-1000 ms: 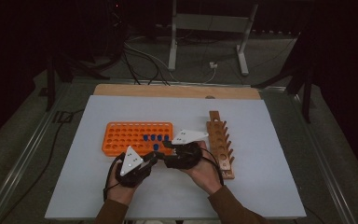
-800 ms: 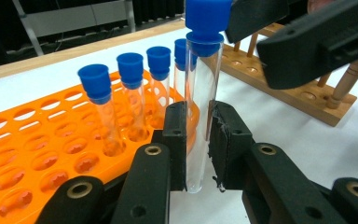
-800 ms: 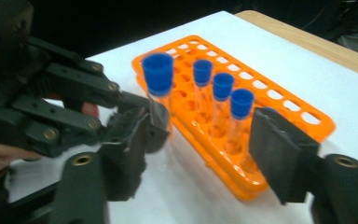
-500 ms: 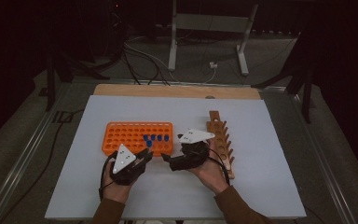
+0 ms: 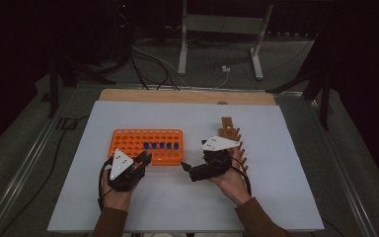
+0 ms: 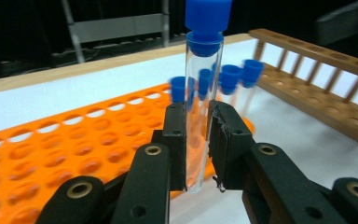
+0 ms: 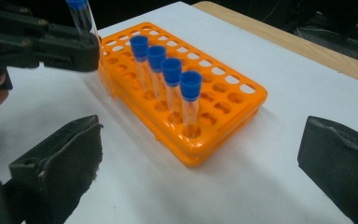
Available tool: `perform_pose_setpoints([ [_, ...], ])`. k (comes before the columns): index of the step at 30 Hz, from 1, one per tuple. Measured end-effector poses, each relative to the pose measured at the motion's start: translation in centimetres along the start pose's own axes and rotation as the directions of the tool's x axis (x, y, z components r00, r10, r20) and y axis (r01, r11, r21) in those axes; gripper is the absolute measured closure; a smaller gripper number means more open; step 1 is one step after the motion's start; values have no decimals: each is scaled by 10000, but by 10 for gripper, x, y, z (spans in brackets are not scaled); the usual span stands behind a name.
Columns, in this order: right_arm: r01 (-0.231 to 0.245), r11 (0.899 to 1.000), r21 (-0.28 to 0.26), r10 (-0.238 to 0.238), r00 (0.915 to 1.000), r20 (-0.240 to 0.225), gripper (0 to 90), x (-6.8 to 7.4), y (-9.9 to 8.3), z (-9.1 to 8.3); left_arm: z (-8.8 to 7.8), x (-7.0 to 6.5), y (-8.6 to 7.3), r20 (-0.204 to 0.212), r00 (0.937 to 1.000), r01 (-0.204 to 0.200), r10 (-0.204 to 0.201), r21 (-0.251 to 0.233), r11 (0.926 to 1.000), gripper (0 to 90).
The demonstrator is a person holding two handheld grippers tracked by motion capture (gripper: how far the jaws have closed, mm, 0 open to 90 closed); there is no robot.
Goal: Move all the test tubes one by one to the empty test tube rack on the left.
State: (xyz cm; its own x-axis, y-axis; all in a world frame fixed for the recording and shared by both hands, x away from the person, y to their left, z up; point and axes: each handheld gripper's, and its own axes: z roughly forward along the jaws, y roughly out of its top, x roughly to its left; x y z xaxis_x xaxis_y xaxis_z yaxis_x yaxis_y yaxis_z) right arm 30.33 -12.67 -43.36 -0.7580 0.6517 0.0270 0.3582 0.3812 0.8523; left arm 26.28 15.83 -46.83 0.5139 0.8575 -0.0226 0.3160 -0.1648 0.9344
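right gripper view, 4 capped tubes (image 7: pixel 168 79) in 1 orange rack (image 7: pixel 223 112), right gripper (image 7: pixel 196 163) spread empty, left gripper (image 6: pixel 198 140) pinching 1 tube (image 6: pixel 203 93)

Dim lab bench
Orange tube rack (image 5: pixel 148 145), wooden rack (image 5: pixel 233 140) on white table (image 5: pixel 286 163); cables (image 5: pixel 153 64) on the far floor.

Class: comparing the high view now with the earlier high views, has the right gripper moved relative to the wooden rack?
Yes. The right gripper has drawn back toward the person and rightward, away from the orange rack, alongside the wooden rack; its jaws have just been opening, with nothing between them.
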Motion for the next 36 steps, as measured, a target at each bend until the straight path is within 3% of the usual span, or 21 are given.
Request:
perform_pose_setpoints([
  [4,51,10000,-73,-51,10000,14,0,-2,-1,-3,2,6,1,-279,9996,63,-65,-66,10000,783],
  [20,-256,9995,-202,259,9995,188,0,-15,-9,-15,28,11,2,-423,9988,256,-253,54,9997,782],
  [30,-256,9992,-294,265,9991,322,0,-21,-13,-26,29,12,2,-442,9989,178,-176,44,9998,783],
  [36,-242,9993,-301,252,9992,312,0,-22,-14,-28,33,15,-4,-613,9981,130,-107,368,9992,783],
])
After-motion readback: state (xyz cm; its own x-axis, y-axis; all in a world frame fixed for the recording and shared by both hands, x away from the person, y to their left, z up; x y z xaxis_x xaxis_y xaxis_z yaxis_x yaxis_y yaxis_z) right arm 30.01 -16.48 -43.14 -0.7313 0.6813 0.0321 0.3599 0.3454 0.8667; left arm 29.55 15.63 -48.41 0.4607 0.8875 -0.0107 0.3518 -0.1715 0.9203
